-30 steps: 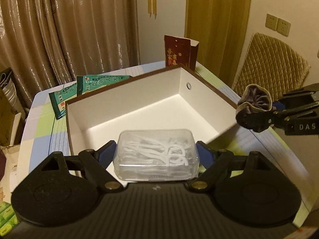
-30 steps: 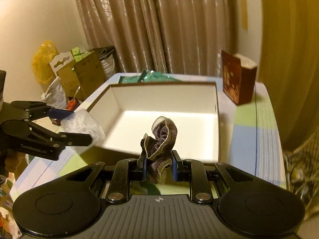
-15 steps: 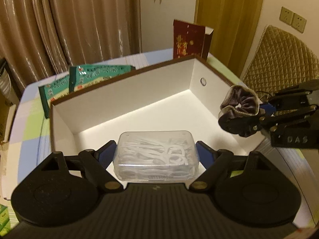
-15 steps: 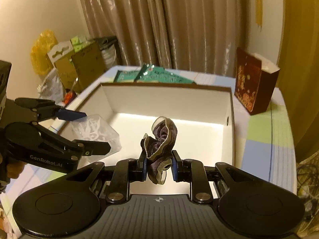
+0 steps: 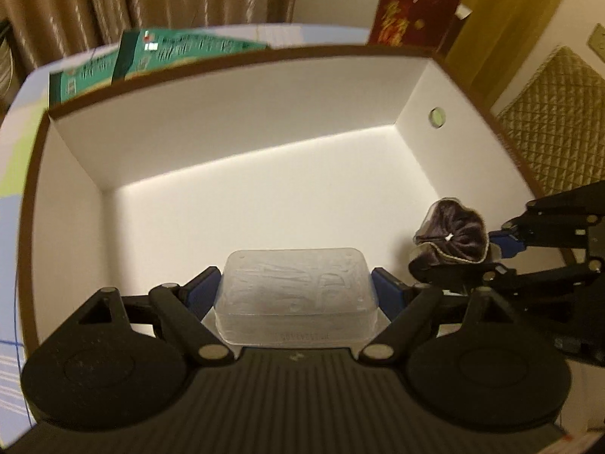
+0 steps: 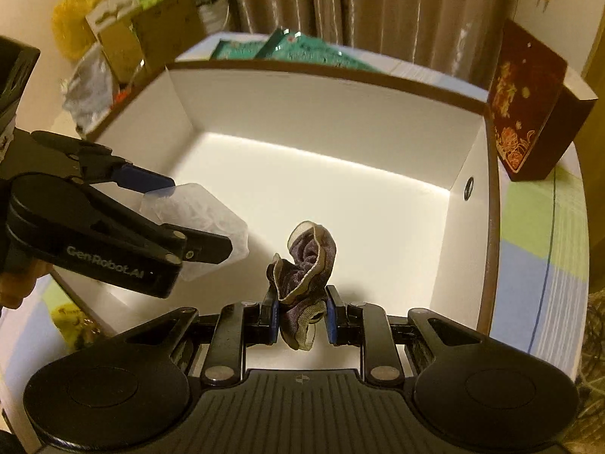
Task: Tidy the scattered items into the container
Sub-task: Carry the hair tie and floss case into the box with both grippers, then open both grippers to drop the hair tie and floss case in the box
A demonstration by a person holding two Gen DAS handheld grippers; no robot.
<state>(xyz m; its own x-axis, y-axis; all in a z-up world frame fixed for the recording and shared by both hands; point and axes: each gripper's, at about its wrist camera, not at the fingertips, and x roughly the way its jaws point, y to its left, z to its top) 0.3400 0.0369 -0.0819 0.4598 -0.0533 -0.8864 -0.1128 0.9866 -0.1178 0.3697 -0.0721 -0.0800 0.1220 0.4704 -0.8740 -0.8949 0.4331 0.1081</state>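
Observation:
A white box with a brown rim [image 5: 234,140] [image 6: 332,113] stands open on the table. My left gripper [image 5: 296,291] is shut on a clear plastic case of floss picks [image 5: 296,295] and holds it inside the box near the front wall; the case also shows in the right wrist view [image 6: 196,223]. My right gripper [image 6: 302,317] is shut on a dark purple scrunchie [image 6: 306,265] and holds it over the box's near right part; the scrunchie also shows in the left wrist view [image 5: 452,236].
Green packets [image 5: 162,53] [image 6: 302,51] lie on the table behind the box. A dark red carton [image 5: 412,19] [image 6: 529,113] stands at the box's far right corner. Bags and boxes [image 6: 113,38] are piled left of the table. A quilted chair back [image 5: 552,121] is at right.
Both grippers have moved forward and down over the box with their loads. The case and the scrunchie were outside its near edge and are now inside its walls.

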